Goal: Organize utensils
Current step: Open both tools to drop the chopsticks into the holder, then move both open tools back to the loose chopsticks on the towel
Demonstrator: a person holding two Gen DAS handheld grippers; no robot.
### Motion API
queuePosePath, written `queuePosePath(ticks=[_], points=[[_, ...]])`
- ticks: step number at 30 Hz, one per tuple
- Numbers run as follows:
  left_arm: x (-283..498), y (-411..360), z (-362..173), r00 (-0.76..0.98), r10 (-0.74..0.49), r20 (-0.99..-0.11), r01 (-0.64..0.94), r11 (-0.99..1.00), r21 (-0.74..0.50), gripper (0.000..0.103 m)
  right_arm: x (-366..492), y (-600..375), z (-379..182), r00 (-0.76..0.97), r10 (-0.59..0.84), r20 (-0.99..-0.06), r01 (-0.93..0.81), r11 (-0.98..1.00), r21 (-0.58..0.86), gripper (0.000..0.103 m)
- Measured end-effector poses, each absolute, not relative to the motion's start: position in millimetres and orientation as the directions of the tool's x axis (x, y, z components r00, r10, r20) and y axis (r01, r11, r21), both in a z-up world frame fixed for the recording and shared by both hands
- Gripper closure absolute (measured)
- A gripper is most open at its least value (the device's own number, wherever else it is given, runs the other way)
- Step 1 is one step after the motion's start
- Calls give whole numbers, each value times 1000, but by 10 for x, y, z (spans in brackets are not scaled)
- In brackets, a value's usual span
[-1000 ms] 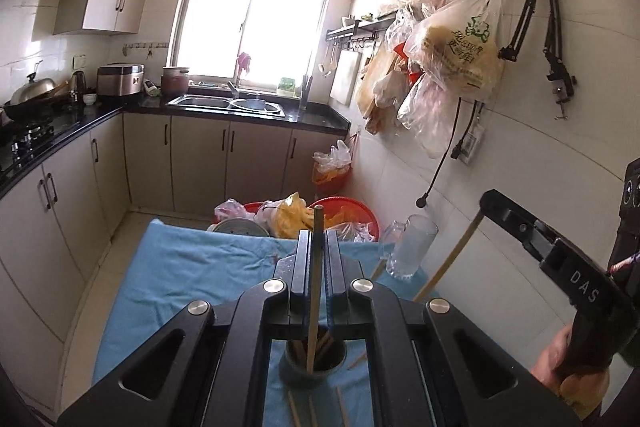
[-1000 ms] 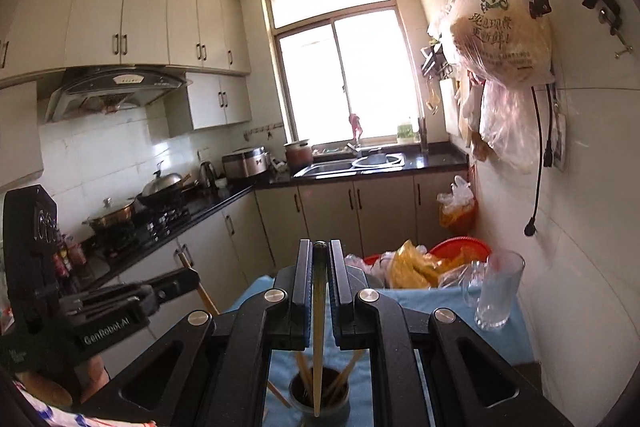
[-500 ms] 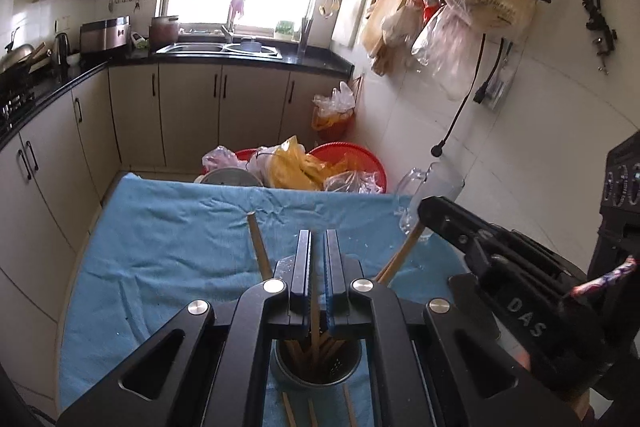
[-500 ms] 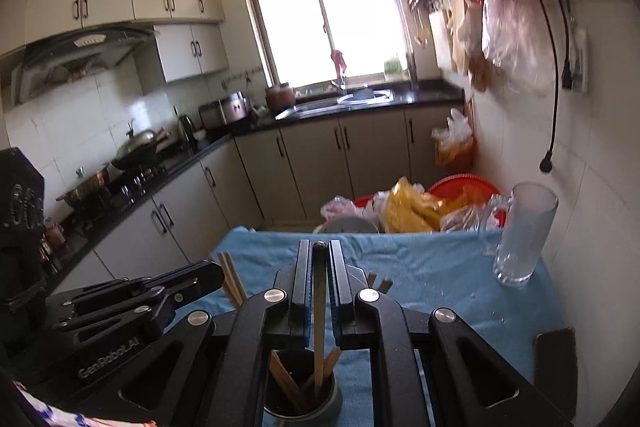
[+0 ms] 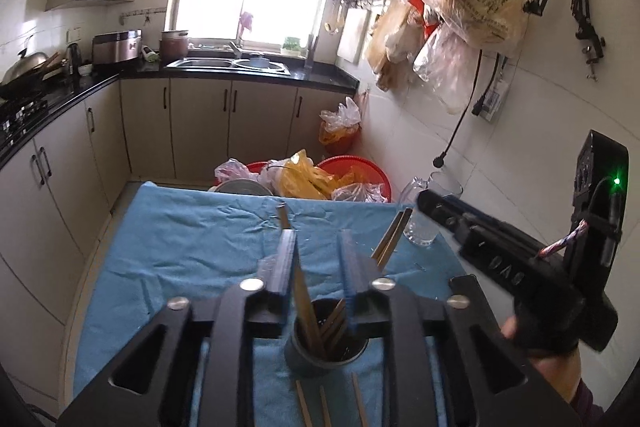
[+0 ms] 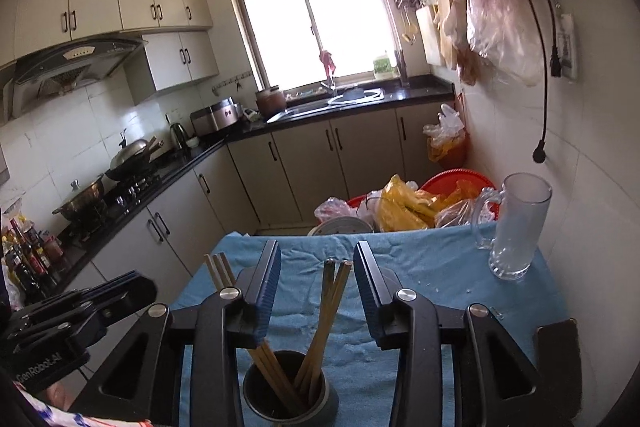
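Thin wooden chopsticks [image 6: 324, 311] stand in dark round metal cup [image 6: 286, 397], bottom centre, on blue cloth [image 6: 420, 267].
Left gripper [image 5: 318, 259] and right gripper [image 6: 316, 275]: jaws opening, pads off sticks.
Sticks likely light, stiff, smooth; pinch mid-shaft.

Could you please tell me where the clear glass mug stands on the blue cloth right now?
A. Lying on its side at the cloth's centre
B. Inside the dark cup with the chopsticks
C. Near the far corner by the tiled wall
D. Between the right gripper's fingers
C: the glass mug stands upright near the far corner of the blue cloth, beside the tiled wall, apart from the dark cup.
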State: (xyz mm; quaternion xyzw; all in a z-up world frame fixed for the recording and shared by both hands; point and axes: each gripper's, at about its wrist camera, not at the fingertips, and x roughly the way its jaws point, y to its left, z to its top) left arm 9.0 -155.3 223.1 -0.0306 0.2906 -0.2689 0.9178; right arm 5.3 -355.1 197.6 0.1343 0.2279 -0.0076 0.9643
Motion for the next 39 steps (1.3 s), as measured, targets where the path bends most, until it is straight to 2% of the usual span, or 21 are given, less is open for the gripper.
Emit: queuePosePath(ticks=[3, 5, 9, 14, 21, 28, 39], points=[[-48, -1357, 2251, 705, -501, -503, 455, 863, -221, 75, -126, -3520, 2061, 904, 26, -426, 82, 969, 233, 49], [-139, -1227, 2262, 714, -489, -501, 441, 870, -221, 74, -248, -3493, 2092, 906, 12, -422, 85, 974, 210, 46], [-295, -1026, 2270, 736, -460, -498, 411, 887, -211, 62, -511, -3444, 2091, 905, -9, -426, 95, 979, 181, 35], [-495, -751, 2160, 764, -414, -495, 357, 910, -210, 46, -839, -3440, 1950, 890, -39, -454, 125, 979, 160, 28], [-671, -508, 1709, 773, -285, -567, 254, 958, -136, 34, -1086, -3517, 1422, 803, -68, -592, 179, 975, 129, 28], [-734, -412, 1271, 766, -155, -624, 176, 984, -29, 32, -1208, -3630, 945, 721, -53, -691, 224, 961, 160, 28], [-655, -584, 857, 671, -154, -726, 237, 971, 12, 30, -1160, -3427, 393, 620, 21, -784, 200, 962, 184, 28]])
